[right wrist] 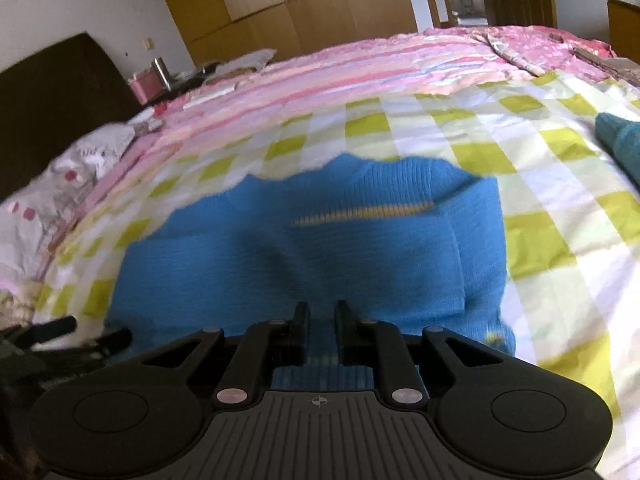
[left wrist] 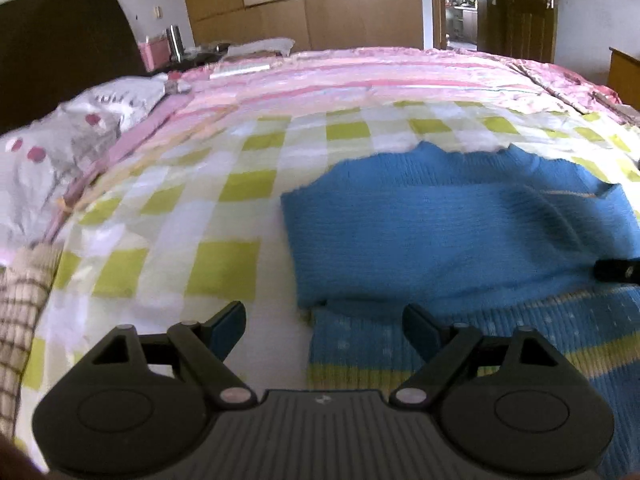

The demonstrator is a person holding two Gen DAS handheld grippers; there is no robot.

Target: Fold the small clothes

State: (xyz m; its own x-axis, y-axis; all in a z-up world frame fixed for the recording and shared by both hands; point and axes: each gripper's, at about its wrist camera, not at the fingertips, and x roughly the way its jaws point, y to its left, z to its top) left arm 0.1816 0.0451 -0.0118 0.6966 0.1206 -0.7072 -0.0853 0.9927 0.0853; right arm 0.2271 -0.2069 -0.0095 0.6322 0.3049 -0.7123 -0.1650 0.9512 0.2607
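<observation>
Black linkages and a ribbed housing fill the near edge of both wrist views. From the left wrist, the left gripper (left wrist: pixel 324 328) has its jaws spread wide, nothing between them; its right finger (left wrist: pixel 420 330) hangs over the near left corner of the blue knitted sweater (left wrist: pixel 440 240), its left finger over bare sheet. I cannot tell whether either finger touches the fabric.

From the right wrist, the right gripper (right wrist: pixel 322 320) has its jaws drawn nearly together, a narrow gap left between them. Blue knit shows in and below that gap, but whether the pads actually pinch it is not clear.

That sweater lies on the green-and-white checked sheet (left wrist: pixel 168 216), partly folded: a plain blue layer lies doubled over the near band with its yellow-green stripe (left wrist: pixel 360 376) and pale dots. A thin yellow-and-cream strip (right wrist: pixel 360 214) shows across the upper layer in the right view. Its far edge is wavy.

Beyond the checked sheet lies a pink striped cover (left wrist: pixel 360 76). A spotted pillow (left wrist: pixel 60 148) sits at the left by a dark headboard (left wrist: pixel 60 44). Far right in the right view, another teal knit piece (right wrist: pixel 620 140) lies on the sheet, well apart from the sweater.
</observation>
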